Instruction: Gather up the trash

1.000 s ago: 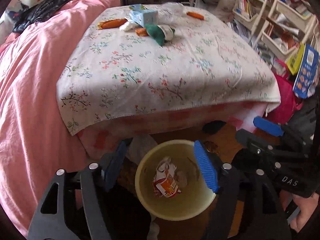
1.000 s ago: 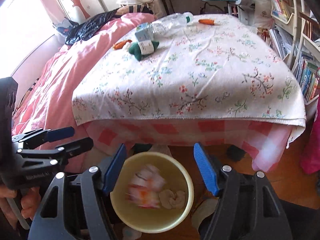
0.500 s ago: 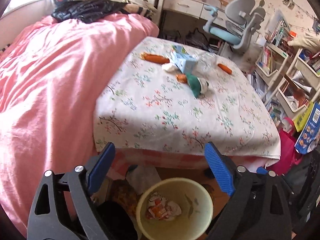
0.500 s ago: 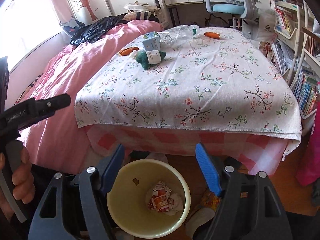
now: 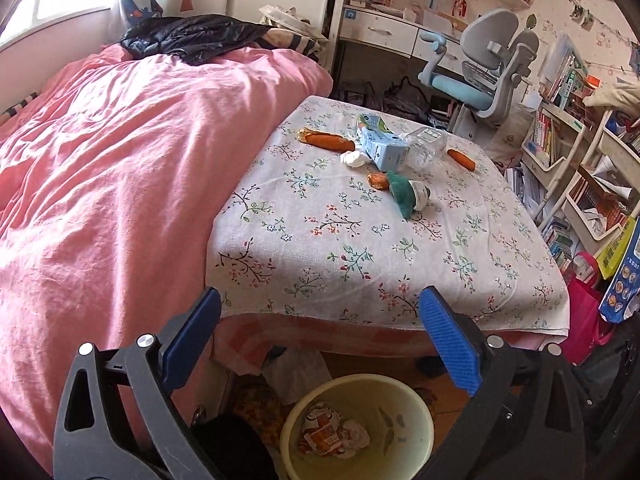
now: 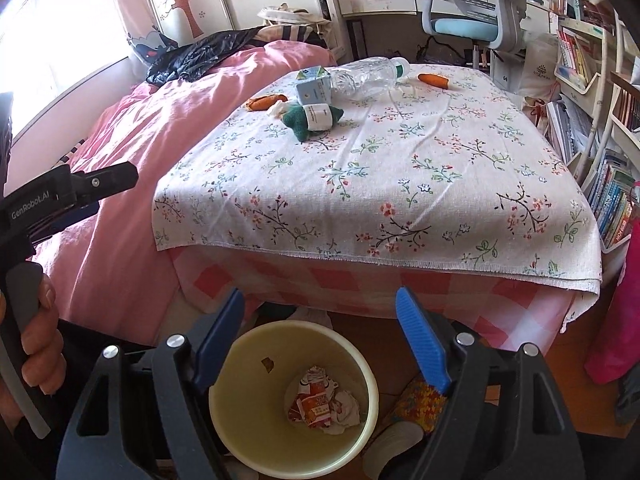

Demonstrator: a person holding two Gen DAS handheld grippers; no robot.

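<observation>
Left hand-held gripper (image 5: 320,340) just opened wide — nothing between its jaws, right hand-held gripper (image 6: 320,336) opening too, empty, both above the bin (image 6: 240,432) with crumpled wrappers (image 6: 320,400).

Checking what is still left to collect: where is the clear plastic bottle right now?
The clear plastic bottle lies on its side at the far end of the floral tablecloth, touching the blue carton, with an orange piece to its right.

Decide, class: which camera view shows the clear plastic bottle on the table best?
The right wrist view: the clear plastic bottle lies visible from base to green cap. In the left wrist view the bottle is partly hidden behind the blue carton, cap unseen.
</observation>
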